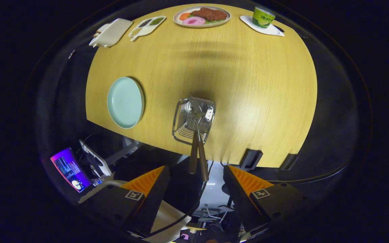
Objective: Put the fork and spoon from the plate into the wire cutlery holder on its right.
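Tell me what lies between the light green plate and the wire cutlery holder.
In the gripper view, just bare wooden table separates the plate from the holder. The open gripper hangs nearer, holding nothing.

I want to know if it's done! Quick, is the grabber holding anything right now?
Gripper: open, holding nothing; its fingers hang apart, the two brown-handled utensils standing in the silver wire cutlery holder just beyond them.
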Motion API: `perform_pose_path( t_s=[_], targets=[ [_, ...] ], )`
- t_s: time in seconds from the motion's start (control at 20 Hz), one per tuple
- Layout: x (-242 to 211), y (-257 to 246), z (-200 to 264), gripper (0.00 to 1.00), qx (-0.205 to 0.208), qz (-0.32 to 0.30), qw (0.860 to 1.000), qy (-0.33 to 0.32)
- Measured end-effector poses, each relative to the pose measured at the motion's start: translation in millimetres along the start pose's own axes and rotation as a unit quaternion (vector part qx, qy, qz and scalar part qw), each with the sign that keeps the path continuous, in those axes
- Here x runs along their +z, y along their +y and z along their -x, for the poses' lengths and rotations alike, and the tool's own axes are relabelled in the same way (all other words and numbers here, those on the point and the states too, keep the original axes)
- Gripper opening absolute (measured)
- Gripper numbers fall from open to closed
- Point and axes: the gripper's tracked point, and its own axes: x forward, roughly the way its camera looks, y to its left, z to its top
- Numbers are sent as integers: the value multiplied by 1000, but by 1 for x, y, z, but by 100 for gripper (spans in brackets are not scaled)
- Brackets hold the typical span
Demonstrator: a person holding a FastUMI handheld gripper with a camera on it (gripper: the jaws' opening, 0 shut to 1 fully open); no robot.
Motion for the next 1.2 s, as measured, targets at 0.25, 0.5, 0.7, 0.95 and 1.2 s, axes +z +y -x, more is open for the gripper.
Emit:
perform_pose_path(
  t_s=[0.25,0.5,0.7,0.95,1.2],
  targets=[
    [13,20,59,100,46,-25,987,-150],
    [11,40,114,100,68,-39,950,-303],
    [13,40,148,99,79,-83,900,-420],
    [6,23,181,99,42,-98,847,-521],
    [-8,18,229,99,-21,-69,781,-621]
  ],
)
